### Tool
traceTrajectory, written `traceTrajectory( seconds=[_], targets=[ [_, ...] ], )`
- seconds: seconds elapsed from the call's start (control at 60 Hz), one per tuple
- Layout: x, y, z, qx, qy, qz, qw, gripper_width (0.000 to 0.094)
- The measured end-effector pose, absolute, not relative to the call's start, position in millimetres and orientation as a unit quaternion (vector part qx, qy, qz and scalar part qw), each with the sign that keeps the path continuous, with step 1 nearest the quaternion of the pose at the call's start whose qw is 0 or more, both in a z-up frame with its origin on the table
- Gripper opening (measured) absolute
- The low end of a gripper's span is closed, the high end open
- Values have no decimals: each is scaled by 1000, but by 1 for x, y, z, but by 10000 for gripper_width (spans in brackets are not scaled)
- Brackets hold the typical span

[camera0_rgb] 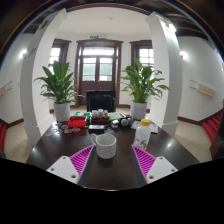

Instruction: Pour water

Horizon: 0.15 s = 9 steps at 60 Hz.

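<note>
The gripper (107, 160) hovers over a dark, glossy round surface (60, 150), its jaws standing apart with magenta pads (82, 158) on the inner faces. Between them, resting on the surface with a gap on either side, is a white ceramic mug (105, 147). Just beyond the right finger stands a clear plastic bottle with a yellow label (143, 131). Farther off on the surface lies a cluster of small items, including a red box (77, 122) to the left. At the far end of the room, two large green potted plants (59, 88) flank a dark wooden door with glass panes (98, 68).
</note>
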<state>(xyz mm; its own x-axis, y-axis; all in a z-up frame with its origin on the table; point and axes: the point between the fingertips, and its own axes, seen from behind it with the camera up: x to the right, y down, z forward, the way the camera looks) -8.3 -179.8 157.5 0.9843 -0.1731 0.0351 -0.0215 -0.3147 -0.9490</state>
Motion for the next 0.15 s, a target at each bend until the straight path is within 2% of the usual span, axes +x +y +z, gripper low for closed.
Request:
traceTrajectory(
  seconds=[0.15],
  targets=[
    [-18,-187,162,-806,56,-60,586,703]
  ],
)
